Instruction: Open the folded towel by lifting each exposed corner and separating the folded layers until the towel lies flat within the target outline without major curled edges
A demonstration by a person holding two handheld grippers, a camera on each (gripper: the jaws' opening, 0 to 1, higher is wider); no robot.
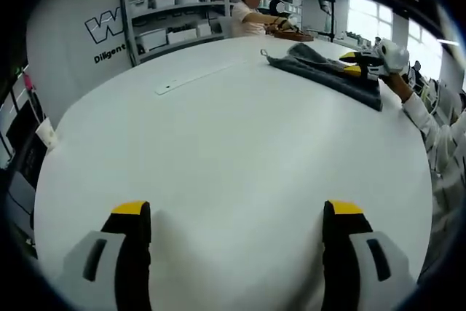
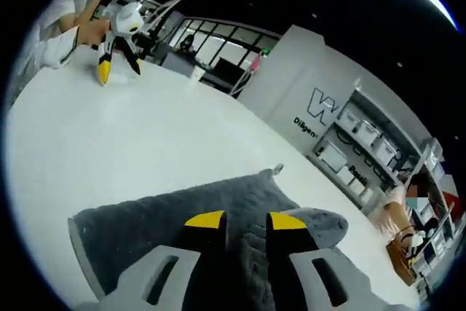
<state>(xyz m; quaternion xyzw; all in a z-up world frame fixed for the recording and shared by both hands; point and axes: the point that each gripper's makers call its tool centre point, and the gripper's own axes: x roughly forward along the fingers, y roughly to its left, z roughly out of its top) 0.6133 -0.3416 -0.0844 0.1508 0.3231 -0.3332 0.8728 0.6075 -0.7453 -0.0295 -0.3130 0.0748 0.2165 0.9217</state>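
A dark grey folded towel (image 1: 328,72) lies on the white table (image 1: 218,151) at the far right of the left gripper view, its hanging loop (image 1: 263,54) pointing left. My right gripper (image 1: 358,65), held in a hand, sits at the towel's right end. In the right gripper view the towel (image 2: 145,227) spreads under my right gripper (image 2: 247,221), whose jaws stand close together with a ridge of cloth between them. My left gripper (image 1: 237,210) is wide open over bare table, well away from the towel; it also appears as the left gripper (image 2: 116,38) at the upper left.
Grey shelves with white bins (image 1: 171,16) line the back wall. A person (image 1: 247,16) sits at the far table edge beside a brown basket (image 1: 295,35). A thin pale strip (image 1: 193,78) lies on the table. A sleeve (image 1: 437,129) comes in from the right.
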